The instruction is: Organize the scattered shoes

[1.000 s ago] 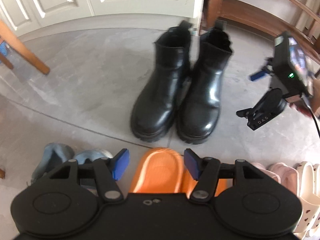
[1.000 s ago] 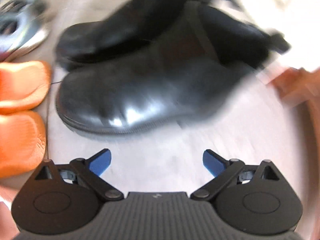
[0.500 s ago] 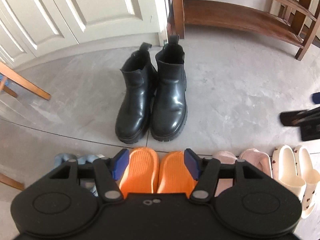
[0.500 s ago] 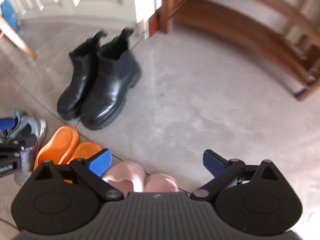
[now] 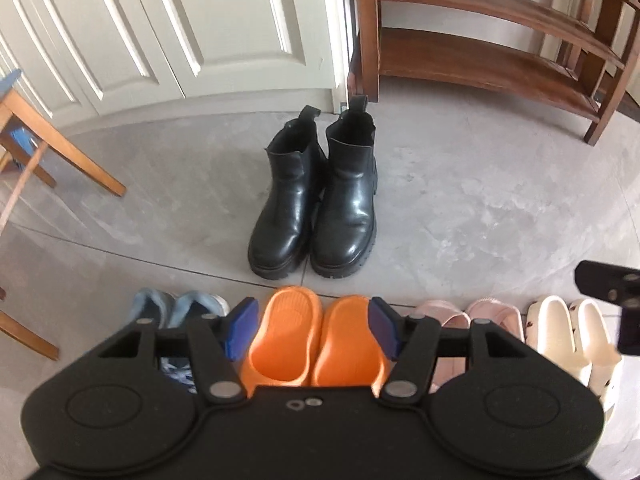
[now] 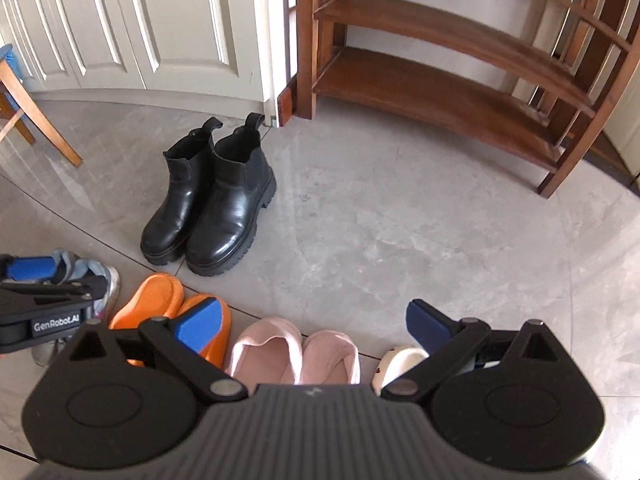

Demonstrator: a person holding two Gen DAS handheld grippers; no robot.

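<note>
Both grippers hung above the floor, tilted down, each with its blue pads spread and nothing between them. Of the two, the left gripper (image 5: pixel 312 330) framed the pair of orange slippers (image 5: pixel 316 344) lying below it, without touching them. Beyond the right gripper (image 6: pixel 314 326), whose fingers stood wider apart, the pink slippers (image 6: pixel 296 354) lay side by side, toes toward the open floor.

Those slippers belonged to a single row along a tile seam. From the left wrist view it ran: blue sneakers (image 5: pixel 176 306), the orange pair, the pink pair, then cream slippers (image 5: pixel 568 332) with small dark marks. Each pair sat just beside the next. Part of the right gripper's black frame cut into that view at the right edge, above the cream pair.

Farther out, a pair of black ankle boots (image 5: pixel 316 208) stood upright and pressed together on the grey tiled floor (image 6: pixel 400 232), toes toward the row and heels toward a white panelled door (image 5: pixel 224 28). Beside the door stood a dark wooden shoe rack (image 6: pixel 448 80), its visible shelves bare. At the far left, the legs of a light wooden chair (image 5: pixel 60 152) showed.
</note>
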